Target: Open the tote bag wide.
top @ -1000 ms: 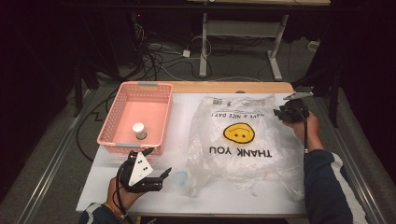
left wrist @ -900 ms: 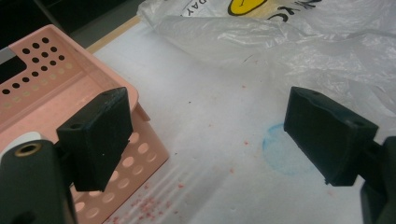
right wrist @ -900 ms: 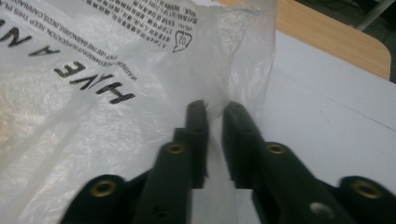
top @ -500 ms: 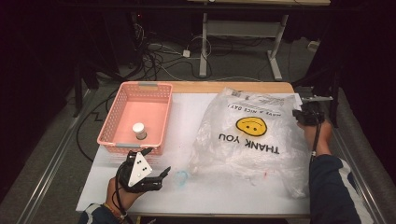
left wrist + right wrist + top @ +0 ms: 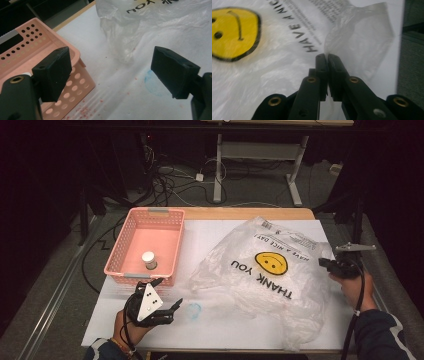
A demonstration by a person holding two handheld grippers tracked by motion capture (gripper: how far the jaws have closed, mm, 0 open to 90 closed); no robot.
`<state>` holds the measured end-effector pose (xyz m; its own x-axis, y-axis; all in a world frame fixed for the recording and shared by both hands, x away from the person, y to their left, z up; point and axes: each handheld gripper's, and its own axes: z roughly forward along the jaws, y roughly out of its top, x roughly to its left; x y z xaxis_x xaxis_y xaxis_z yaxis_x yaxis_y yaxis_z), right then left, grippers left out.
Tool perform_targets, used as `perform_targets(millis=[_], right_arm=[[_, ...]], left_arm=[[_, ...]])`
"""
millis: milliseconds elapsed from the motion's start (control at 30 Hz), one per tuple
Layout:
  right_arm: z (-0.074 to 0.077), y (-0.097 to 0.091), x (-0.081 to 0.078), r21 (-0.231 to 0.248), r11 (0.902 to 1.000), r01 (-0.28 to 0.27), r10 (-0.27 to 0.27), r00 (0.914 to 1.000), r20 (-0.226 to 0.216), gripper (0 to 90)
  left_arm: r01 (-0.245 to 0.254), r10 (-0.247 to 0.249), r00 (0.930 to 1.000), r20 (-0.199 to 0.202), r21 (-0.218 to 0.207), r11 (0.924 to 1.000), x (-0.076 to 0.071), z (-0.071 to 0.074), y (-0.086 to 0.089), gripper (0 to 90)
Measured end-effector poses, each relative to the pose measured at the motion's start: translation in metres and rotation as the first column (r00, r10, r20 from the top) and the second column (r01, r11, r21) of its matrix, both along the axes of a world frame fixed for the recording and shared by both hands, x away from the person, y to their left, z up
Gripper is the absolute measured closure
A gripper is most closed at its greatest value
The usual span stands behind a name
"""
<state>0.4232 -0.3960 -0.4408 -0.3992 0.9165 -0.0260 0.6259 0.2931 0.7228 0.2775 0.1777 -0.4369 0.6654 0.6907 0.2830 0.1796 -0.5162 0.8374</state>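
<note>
The bag (image 5: 270,270) is a see-through plastic one with a yellow smiley and "THANK YOU" print. It's spread flat over the right half of the worktop (image 5: 215,320), roughly from centre out to 3 o'clock in the high view, with the print upside down from the person's side.

The right gripper (image 5: 325,263) sits at the bag's right edge, about 3 o'clock. In the right gripper view its jaws are clenched tight together with a thin fold of the bag's film pinched between the tips, right by the "HAVE A NICE DAY" line. They've just been closing and now barely show a gap. The right hand (image 5: 356,287) comes in from about 5 o'clock.

The left gripper (image 5: 167,307) is down at 7 o'clock near the front edge of the worktop, well apart from the right one. Its jaws are released, spread wide with nothing between them. In the left gripper view they frame bare worktop and a faint blue smudge (image 5: 152,80), with the bag's crumpled near corner just ahead.

The pink basket (image 5: 120,255) sits at 10 o'clock, just beyond the left gripper and beside the bag without touching it. A small white-capped jar (image 5: 148,260) stands upright inside, near the basket's front wall.
</note>
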Motion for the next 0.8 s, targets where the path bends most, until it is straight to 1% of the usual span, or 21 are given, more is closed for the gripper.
perform_targets(millis=[33,67,100,200,267,300,333,367,400,467,500,533,567,600,633,667,700,733,767,800], right_arm=[[0.000,0.000,0.000,0.000,1.0000,0.000,0.000,1.0000,0.000,87.9],[-0.001,0.009,-0.011,-0.022,0.9988,-0.043,0.043,0.9991,-0.003,88.0],[-0.001,0.013,-0.015,-0.034,0.9977,-0.059,0.059,0.9983,-0.007,87.9],[0.001,0.024,-0.028,-0.044,0.9943,-0.097,0.098,0.9952,0.007,88.8],[0.002,0.029,-0.033,-0.037,0.9920,-0.120,0.120,0.9927,0.003,87.8],[0.003,0.031,-0.036,-0.040,0.9913,-0.126,0.126,0.9920,0.005,84.9],[0.004,0.033,-0.038,-0.056,0.9897,-0.131,0.132,0.9913,0.004,79.1],[0.004,0.033,-0.038,-0.056,0.9897,-0.131,0.132,0.9913,0.004,79.1],[0.007,0.035,-0.041,-0.086,0.9893,-0.117,0.120,0.9924,0.028,69.0],[0.014,0.037,-0.045,-0.102,0.9884,-0.113,0.120,0.9906,0.066,60.4],[0.019,0.039,-0.047,-0.108,0.9881,-0.110,0.120,0.9884,0.094,58.1],[0.019,0.039,-0.047,-0.108,0.9881,-0.110,0.120,0.9884,0.094,58.1],[0.025,0.042,-0.051,-0.114,0.9871,-0.113,0.127,0.9841,0.125,56.6],[0.036,0.049,-0.060,-0.129,0.9832,-0.129,0.152,0.9716,0.182,54.8],[0.042,0.053,-0.064,-0.136,0.9813,-0.137,0.163,0.9648,0.206,52.0],[0.046,0.057,-0.068,-0.135,0.9802,-0.145,0.174,0.9561,0.236,50.9],[0.050,0.062,-0.073,-0.127,0.9799,-0.153,0.182,0.9494,0.256,51.0],[0.053,0.066,-0.077,-0.122,0.9765,-0.178,0.205,0.9399,0.273,51.0],[0.055,0.071,-0.081,-0.119,0.9718,-0.204,0.230,0.9319,0.281,51.0],[0.057,0.076,-0.084,-0.114,0.9670,-0.228,0.252,0.9260,0.282,51.1]], left_arm=[[0.000,0.000,1.0000,0.000,0.000,1.0000,0.000,0.000,0.000,16.0],[0.000,0.000,1.0000,0.000,0.000,1.0000,0.000,0.000,0.000,16.0],[0.000,0.000,1.0000,0.002,0.001,1.0000,0.000,0.000,0.000,16.0],[0.002,-0.002,1.0000,0.003,0.005,1.0000,0.000,0.000,0.000,16.0],[0.003,-0.003,1.0000,0.002,0.005,1.0000,0.000,0.000,0.000,16.0],[0.003,-0.003,1.0000,0.001,0.007,1.0000,0.000,0.000,0.000,16.0],[0.003,-0.003,1.0000,0.001,0.011,0.9999,0.000,0.000,0.000,16.0],[0.004,-0.004,1.0000,0.000,0.009,0.9999,0.001,0.000,0.000,16.0],[0.003,-0.003,1.0000,-0.005,0.009,1.0000,0.001,-0.001,0.001,16.0],[0.002,-0.002,1.0000,-0.006,0.010,1.0000,0.001,-0.001,0.001,16.0],[0.002,-0.002,1.0000,-0.008,0.008,1.0000,0.001,-0.001,0.002,16.0],[0.001,-0.001,1.0000,-0.010,0.007,1.0000,0.001,-0.001,0.002,16.0],[0.002,-0.001,0.9999,-0.011,0.008,1.0000,0.002,-0.001,0.001,16.0],[0.003,-0.003,0.9999,-0.011,0.011,0.9999,0.002,-0.001,0.001,16.0],[0.003,-0.003,0.9999,-0.011,0.013,0.9999,0.002,-0.001,0.001,16.0],[0.002,-0.002,0.9999,-0.011,0.015,0.9999,0.002,-0.001,0.000,16.0],[0.003,-0.003,0.9999,-0.011,0.015,0.9999,0.001,-0.001,0.000,16.0],[0.004,-0.004,0.9999,-0.013,0.017,0.9999,0.001,-0.002,0.000,16.0],[0.004,-0.004,0.9999,-0.013,0.017,0.9999,0.001,-0.002,0.000,16.0],[0.004,-0.004,0.9999,-0.013,0.018,0.9998,0.001,-0.002,0.000,16.0]])
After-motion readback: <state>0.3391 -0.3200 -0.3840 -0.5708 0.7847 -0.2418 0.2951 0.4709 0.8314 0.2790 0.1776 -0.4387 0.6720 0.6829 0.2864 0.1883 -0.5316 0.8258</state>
